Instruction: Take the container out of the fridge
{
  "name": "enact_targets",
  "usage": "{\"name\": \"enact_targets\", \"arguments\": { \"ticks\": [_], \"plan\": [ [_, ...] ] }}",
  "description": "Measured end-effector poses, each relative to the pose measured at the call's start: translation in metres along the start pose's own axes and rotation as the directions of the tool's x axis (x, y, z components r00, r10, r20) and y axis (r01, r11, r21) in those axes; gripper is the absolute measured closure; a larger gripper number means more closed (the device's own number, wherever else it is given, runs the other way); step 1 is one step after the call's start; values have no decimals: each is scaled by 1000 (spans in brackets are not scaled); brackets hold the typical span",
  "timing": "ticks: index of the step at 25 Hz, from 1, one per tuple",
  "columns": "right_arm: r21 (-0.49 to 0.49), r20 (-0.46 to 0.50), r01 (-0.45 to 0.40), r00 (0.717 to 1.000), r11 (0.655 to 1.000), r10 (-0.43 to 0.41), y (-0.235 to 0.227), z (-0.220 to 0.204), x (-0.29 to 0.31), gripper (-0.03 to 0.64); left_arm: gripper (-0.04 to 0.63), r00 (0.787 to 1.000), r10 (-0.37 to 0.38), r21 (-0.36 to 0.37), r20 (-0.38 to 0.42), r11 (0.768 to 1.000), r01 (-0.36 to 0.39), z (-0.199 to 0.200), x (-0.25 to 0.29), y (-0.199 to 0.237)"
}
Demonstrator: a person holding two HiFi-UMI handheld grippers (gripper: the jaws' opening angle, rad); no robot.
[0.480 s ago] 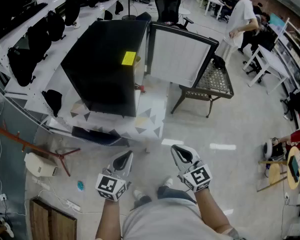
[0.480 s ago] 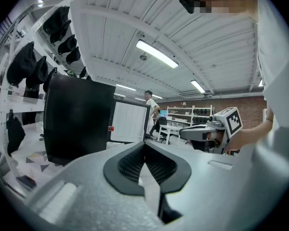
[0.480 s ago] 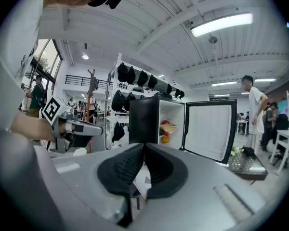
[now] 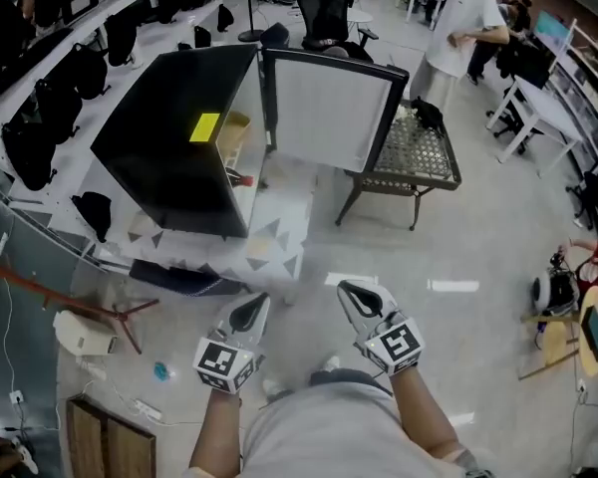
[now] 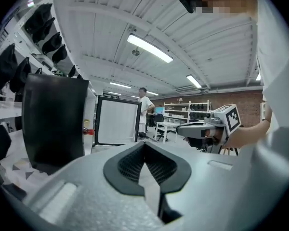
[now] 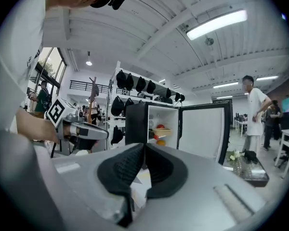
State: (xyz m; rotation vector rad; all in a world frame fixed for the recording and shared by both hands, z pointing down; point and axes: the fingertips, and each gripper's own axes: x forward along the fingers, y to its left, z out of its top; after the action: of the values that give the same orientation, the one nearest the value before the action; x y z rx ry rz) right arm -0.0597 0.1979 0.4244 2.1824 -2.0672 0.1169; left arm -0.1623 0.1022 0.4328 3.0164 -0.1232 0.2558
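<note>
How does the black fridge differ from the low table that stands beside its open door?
The fridge is a solid black box with a yellow sticker on top; the table has an openwork top on thin legs. The fridge stands on a patterned cloth; the table stands on the floor. The fridge rises higher than the table. Both are dark.

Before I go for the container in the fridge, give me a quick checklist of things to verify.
1. Fridge door open: ok.
2. Container in sight on a shelf inside the fridge: ok.
3. Left gripper empty: ok, jaws shut on nothing.
4. Right gripper ready to grasp: not ok, jaws shut.
5. Grippers close to the fridge: not ok, both held near the body, apart from it.
6. Good grip spot on the container: cannot tell, too small.
</note>
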Motion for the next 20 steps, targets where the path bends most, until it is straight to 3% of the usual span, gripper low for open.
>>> {"name": "enact_targets", "arguments": {
  "ticks": [10, 20],
  "plan": [
    [155, 44, -24, 999, 988, 17, -85, -24, -38, 603, 588, 998, -1, 27, -69, 1000, 3, 0, 75, -54],
    [165, 32, -12, 999, 986, 6, -116, -38, -17, 603, 588, 992, 14, 45, -122, 999, -9, -10, 103, -29]
  ]
}}
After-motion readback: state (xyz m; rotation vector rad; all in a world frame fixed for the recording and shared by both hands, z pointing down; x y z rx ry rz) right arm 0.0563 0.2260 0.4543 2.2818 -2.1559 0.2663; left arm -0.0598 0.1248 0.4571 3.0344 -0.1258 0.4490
